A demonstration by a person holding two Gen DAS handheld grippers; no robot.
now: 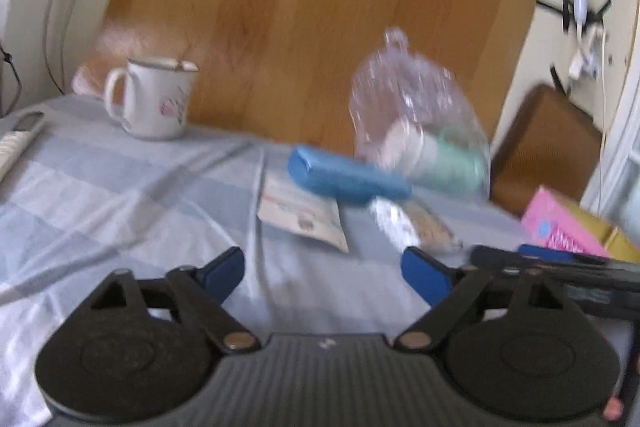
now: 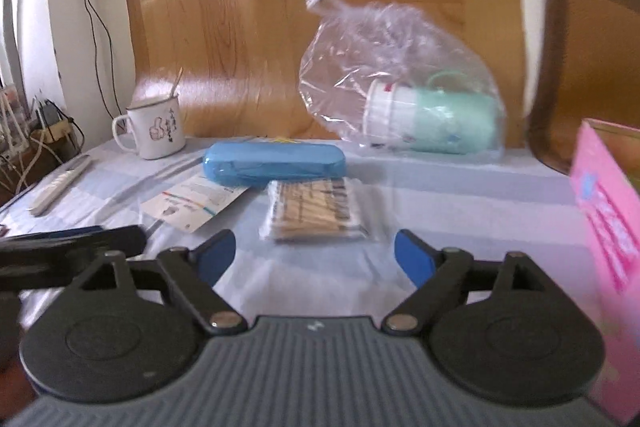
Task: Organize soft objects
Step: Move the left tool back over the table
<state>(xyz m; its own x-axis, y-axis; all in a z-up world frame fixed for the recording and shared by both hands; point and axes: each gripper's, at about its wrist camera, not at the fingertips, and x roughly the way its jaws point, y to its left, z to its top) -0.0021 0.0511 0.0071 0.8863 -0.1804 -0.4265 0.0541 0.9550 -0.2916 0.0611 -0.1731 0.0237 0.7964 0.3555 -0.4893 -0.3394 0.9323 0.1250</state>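
Note:
A clear plastic bag (image 2: 400,75) holding a green and white cup lies at the back of the table; it also shows in the left wrist view (image 1: 416,123). A pack of cotton swabs (image 2: 320,211) lies just ahead of my right gripper (image 2: 316,257), which is open and empty. The pack also shows in the left wrist view (image 1: 416,223). A blue case (image 2: 274,161) lies behind the pack, with a paper card (image 2: 196,203) to its left. My left gripper (image 1: 324,275) is open and empty above the cloth, with the card (image 1: 304,219) ahead.
A white enamel mug (image 2: 154,135) stands at the back left. A pink box (image 2: 612,227) stands at the right edge. A wooden board (image 2: 320,7) leans behind the table. A brown tray (image 2: 588,75) leans at the right. The blue checked cloth (image 1: 120,187) covers the table.

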